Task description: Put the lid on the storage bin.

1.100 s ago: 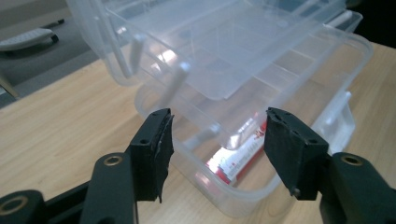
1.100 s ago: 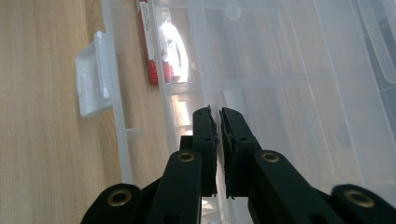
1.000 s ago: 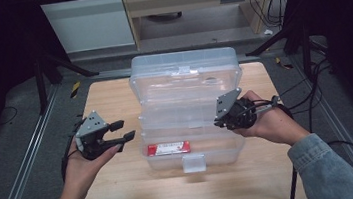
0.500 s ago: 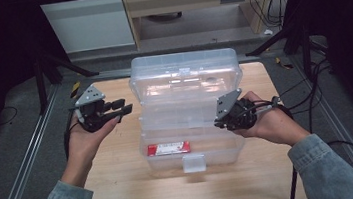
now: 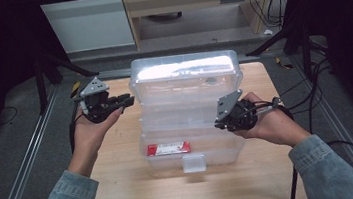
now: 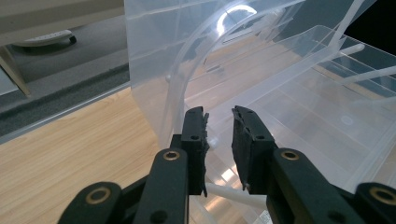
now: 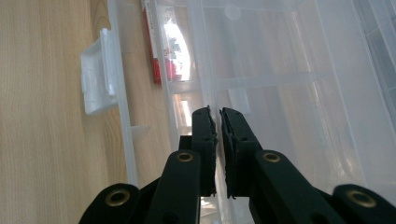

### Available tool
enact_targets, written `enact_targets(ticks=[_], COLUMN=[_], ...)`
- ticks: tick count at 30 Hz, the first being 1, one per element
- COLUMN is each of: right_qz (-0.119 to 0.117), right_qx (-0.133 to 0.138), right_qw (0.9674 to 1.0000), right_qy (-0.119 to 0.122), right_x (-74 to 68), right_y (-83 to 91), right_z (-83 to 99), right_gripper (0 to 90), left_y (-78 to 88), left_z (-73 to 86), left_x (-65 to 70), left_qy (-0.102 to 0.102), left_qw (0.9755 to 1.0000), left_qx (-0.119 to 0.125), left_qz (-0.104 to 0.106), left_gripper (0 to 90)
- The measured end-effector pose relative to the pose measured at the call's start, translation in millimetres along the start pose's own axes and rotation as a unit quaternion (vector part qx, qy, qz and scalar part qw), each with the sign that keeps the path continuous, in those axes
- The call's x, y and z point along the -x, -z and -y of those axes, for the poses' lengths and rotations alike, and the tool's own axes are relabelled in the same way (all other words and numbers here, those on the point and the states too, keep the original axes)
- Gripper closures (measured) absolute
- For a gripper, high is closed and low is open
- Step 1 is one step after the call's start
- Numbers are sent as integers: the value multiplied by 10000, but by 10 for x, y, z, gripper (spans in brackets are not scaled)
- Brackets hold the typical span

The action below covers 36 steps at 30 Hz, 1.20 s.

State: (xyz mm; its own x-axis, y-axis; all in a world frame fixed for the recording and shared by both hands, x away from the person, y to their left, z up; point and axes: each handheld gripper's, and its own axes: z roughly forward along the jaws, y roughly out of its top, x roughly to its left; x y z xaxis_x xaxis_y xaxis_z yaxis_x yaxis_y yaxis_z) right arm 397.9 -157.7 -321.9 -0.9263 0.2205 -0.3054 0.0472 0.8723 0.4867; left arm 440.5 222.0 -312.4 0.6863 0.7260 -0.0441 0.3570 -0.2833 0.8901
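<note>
Your left gripper (image 5: 127,101) hangs above the table (image 5: 120,151), its fingers (image 6: 195,135) parted by a narrow gap with nothing between them; just ahead of their tips stands the raised lid (image 6: 154,56) of the clear plastic organizer box (image 5: 188,110), whose curved hinge arm (image 6: 180,88) sweeps up right in front of the fingers (the divided tray spreads out beyond and to the right of them). Further right, your right gripper (image 5: 217,124) sits at the box's right side, and its fingers (image 7: 205,135) are nearly closed, only a thin slit between them; whether they pinch the box's clear wall there, I cannot tell. In the right gripper view, a red-and-white label (image 7: 156,51) lies ahead of the fingers and to their left inside the box, and the white latch (image 7: 95,77) sits further left of them over the wooden table.
</note>
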Motion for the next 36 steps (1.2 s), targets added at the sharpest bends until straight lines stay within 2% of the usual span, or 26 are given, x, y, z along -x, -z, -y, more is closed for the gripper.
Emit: enact_targets(ticks=[14, 20, 36], right_qz=[-43, -41, -79], right_qx=[-2, -30, -22], right_qw=[10000, 10000, 9999], right_qy=[14, 8, -125], right_x=[-34, -57, -94], right_y=[-15, -25, -44], right_z=[19, 26, 74], right_gripper=[842, 838, 813], left_y=[-15, -15, -24], left_z=[-10, 27, 148], left_x=[70, 93, 120], left_qy=[-16, 47, 113], left_qw=[10000, 9999, 9997], left_qx=[18, 47, 2], left_qz=[50, 100, 227], left_gripper=[782, 823, 827])
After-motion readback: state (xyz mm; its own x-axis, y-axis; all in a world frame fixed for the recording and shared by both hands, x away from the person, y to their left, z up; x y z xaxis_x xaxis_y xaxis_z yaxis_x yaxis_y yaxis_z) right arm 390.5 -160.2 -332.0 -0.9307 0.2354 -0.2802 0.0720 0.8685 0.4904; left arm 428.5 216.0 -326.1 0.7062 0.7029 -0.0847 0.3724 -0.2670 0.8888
